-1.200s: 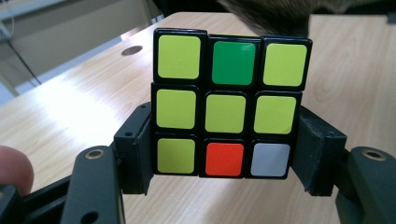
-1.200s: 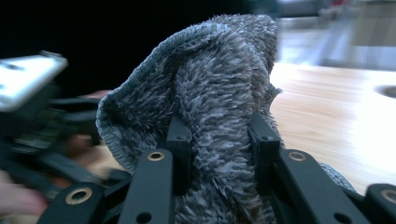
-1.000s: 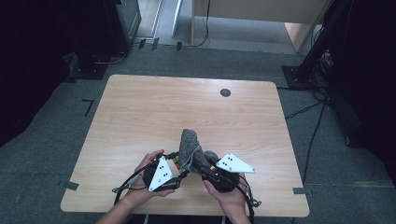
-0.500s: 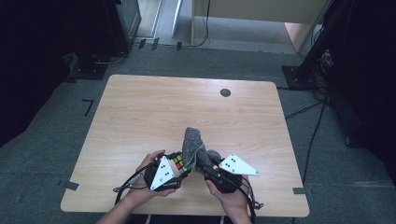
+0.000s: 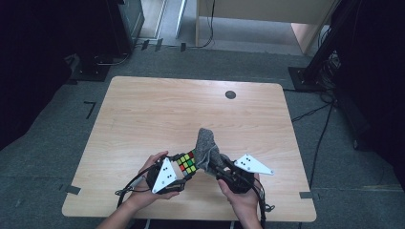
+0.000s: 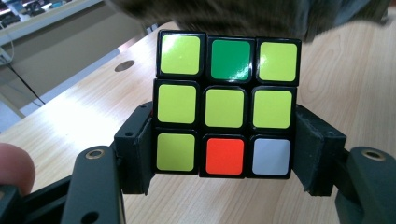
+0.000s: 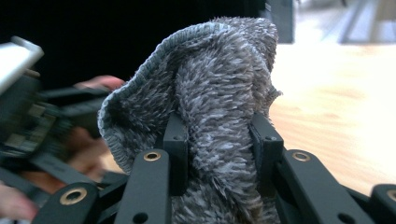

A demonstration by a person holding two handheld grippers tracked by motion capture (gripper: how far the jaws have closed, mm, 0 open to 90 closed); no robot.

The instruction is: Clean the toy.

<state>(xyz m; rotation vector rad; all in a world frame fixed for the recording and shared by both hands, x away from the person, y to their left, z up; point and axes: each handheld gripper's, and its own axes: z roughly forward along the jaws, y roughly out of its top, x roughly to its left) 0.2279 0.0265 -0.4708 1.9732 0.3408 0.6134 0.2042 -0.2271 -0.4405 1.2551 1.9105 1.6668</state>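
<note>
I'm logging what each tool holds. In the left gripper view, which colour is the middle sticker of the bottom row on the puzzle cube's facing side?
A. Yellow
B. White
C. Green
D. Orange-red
D: on the puzzle cube clamped between the left tool's jaws, the bottom row reads yellow, orange-red, white; green sits only in the top row's middle.

- A lab or recording studio, not a home.
- A lone wooden bench (image 5: 191, 114) stands on grey carpet (image 5: 57, 157) marked with tape (image 5: 72, 189).
- Cables (image 5: 310, 112) trail at 3 o'clock.
- Dark stands (image 5: 320, 62) and equipment ring it from 10 to 2 o'clock.
</note>
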